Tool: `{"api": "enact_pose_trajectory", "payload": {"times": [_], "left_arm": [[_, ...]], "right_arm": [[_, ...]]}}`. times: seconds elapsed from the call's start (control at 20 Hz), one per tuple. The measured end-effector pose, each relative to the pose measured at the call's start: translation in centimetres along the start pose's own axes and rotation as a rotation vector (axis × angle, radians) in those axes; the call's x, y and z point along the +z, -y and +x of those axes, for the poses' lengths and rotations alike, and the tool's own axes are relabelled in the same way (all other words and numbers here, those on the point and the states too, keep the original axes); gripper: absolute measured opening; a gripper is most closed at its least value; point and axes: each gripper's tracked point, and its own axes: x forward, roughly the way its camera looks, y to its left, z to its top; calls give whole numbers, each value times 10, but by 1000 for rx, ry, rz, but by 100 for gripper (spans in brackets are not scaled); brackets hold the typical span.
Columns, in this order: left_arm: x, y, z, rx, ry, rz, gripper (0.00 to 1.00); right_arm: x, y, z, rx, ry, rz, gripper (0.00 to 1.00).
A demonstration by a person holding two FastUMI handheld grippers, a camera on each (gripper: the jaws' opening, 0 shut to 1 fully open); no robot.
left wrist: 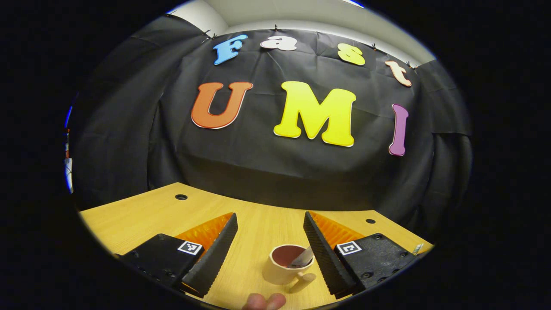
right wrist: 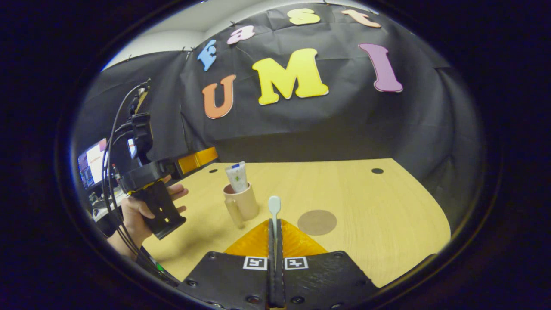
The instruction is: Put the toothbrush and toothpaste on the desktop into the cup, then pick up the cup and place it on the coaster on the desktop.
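A beige cup (right wrist: 245, 202) with a handle stands on the wooden desk, and the toothpaste tube (right wrist: 236, 175) leans upright inside it. My right gripper (right wrist: 275, 224) is shut on the white toothbrush (right wrist: 274, 206), whose rounded end pokes out past the fingertips, just right of the cup. A round brown coaster (right wrist: 317, 222) lies on the desk to the right of the toothbrush. In the left gripper view the cup (left wrist: 282, 269) sits low between the spread fingers, toothpaste (left wrist: 302, 258) in it. My left gripper (left wrist: 270, 218) is open and holds nothing.
A hand (right wrist: 140, 211) holds the left gripper (right wrist: 202, 159) above the desk's left edge, with cables trailing up. The desk (right wrist: 379, 224) has small round holes near its back corners. Screens glow at far left. A fingertip (left wrist: 263, 301) shows at the bottom.
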Motion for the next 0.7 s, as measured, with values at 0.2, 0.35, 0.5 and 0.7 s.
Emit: {"api": "enact_pose_trajectory", "payload": {"times": [0.2, 0.35, 0.5, 0.7], "left_arm": [[-5, -25, -29, 19, -14, 4, 97], [-13, -43, -50, 37, -39, 30, 97], [-15, -64, -66, 77, -34, 51, 97], [-25, -80, -78, 114, -42, 8, 98]], "right_arm": [[32, -38, 35, 70, 61, -62, 0], [59, -68, 60, 104, 114, -117, 0], [96, -104, 71, 159, 181, -123, 0], [142, -135, 91, 191, 310, -101, 0]]}}
